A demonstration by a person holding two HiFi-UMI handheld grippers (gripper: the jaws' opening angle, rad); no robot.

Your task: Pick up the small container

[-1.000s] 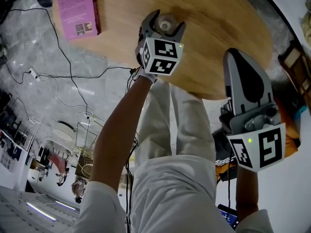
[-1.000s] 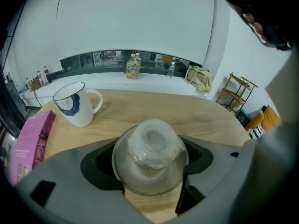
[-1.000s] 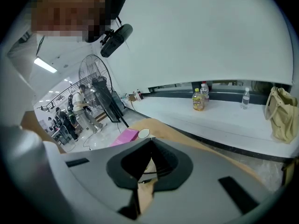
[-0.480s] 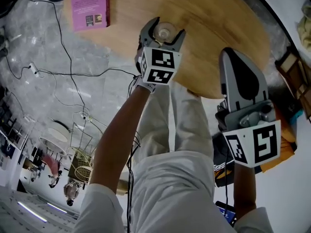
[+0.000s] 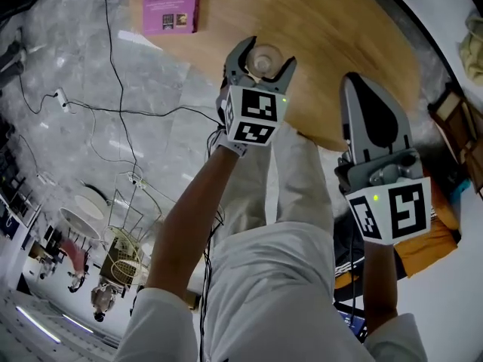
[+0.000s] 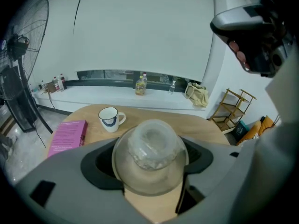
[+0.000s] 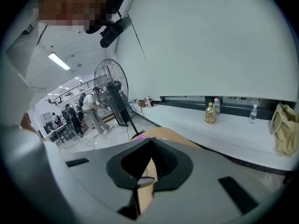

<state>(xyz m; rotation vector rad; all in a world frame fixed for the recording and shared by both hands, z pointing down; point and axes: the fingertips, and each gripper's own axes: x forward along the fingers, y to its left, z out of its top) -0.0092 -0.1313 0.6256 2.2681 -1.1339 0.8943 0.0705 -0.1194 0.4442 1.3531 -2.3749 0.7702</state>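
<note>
- Left gripper [image 5: 265, 65]: jaws closed on the small container [image 6: 150, 148], pads against both its sides, by the near edge of the table [image 5: 355, 44]. Resting or lifted, cannot tell.
- Small container: clear; pale crinkled contents, kind not discernible.
- Right gripper [image 7: 148, 164]: jaws together, nothing between, by the table's near right edge.
- Mug [image 6: 109, 118]: white, far edge; interior not visible.
- Pink book [image 6: 69, 135]: left edge.
- Gripper views only: yellow bottle [image 6: 139, 85] on ledge.
- Head view only: floor cables [image 5: 113, 89].
</note>
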